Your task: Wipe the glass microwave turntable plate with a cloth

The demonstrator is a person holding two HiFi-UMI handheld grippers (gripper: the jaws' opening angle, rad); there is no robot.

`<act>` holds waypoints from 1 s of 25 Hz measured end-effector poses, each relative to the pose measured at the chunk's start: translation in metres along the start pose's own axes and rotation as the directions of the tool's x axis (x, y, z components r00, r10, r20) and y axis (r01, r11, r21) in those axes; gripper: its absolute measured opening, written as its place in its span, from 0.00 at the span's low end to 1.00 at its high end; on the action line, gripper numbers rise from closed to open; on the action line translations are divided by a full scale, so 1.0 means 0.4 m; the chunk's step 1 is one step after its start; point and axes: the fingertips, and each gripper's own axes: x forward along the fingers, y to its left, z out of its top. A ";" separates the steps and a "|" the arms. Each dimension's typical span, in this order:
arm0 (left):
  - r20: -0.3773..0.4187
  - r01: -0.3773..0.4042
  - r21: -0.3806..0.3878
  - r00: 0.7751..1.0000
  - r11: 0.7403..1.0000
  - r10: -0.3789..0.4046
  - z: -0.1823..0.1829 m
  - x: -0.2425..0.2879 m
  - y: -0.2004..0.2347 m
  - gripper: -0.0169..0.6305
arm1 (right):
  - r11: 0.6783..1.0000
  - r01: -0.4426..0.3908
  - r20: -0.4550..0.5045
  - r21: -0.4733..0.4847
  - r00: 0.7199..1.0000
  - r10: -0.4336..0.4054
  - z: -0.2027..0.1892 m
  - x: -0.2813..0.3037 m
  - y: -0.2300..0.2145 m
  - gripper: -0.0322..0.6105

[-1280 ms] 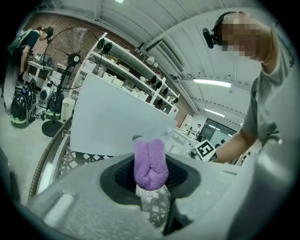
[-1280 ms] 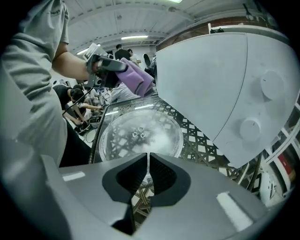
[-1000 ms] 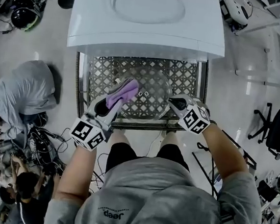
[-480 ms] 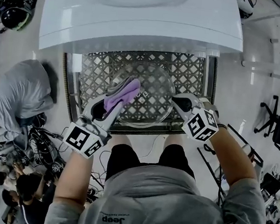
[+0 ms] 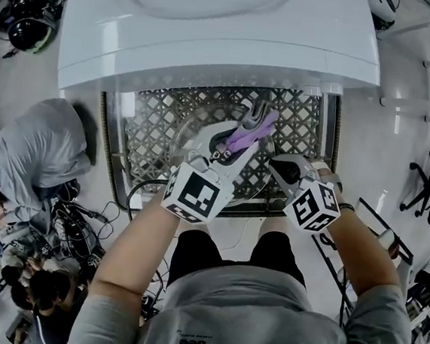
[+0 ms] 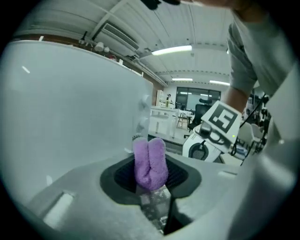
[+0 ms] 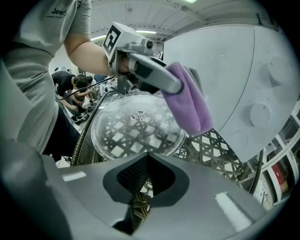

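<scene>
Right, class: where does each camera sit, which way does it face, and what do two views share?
Head view: on the head, steeply down onto the round clear glass plate; left gripper, right gripper, forearms show.
Left gripper view: along its jaws, shut on the folded purple cloth, toward the white appliance.
Right gripper view: along its jaws, toward the plate.
Shared: both gripper views show the cloth.

In front of me stands a small metal table (image 5: pixel 300 111) whose top is an open diamond lattice set inside a dark tubular frame; the pale floor (image 5: pixel 384 146) shows through its holes. The glass turntable plate (image 7: pixel 136 133) lies flat on the lattice, about midway across, and it is clear enough that the pattern reads straight through it. A white appliance (image 5: pixel 221 32) covers the table's far edge; whether it rests on the lattice I cannot tell
</scene>
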 end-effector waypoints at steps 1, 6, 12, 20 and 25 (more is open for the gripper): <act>-0.016 0.006 0.026 1.000 1.000 -0.006 -0.005 0.026 -0.012 0.20 | 1.000 0.004 0.001 0.003 1.000 -0.004 0.001 -0.001 0.001 0.06; -0.140 0.039 0.130 0.990 0.991 -0.020 -0.059 0.095 -0.043 0.20 | 1.000 0.010 0.005 0.006 1.000 -0.010 0.008 -0.006 0.000 0.06; -0.265 0.029 0.218 0.964 0.976 0.030 -0.132 0.104 -0.011 0.19 | 1.000 0.015 0.001 0.010 1.000 -0.015 0.000 0.000 -0.001 0.06; -0.313 -0.066 0.186 0.942 0.980 0.123 -0.162 0.020 0.095 0.19 | 1.000 0.019 -0.009 0.014 1.000 -0.019 0.001 -0.001 -0.002 0.06; -0.353 -0.132 0.166 0.917 0.977 0.183 -0.208 -0.097 0.167 0.19 | 1.000 0.023 -0.016 0.010 1.000 -0.023 0.000 0.001 -0.001 0.06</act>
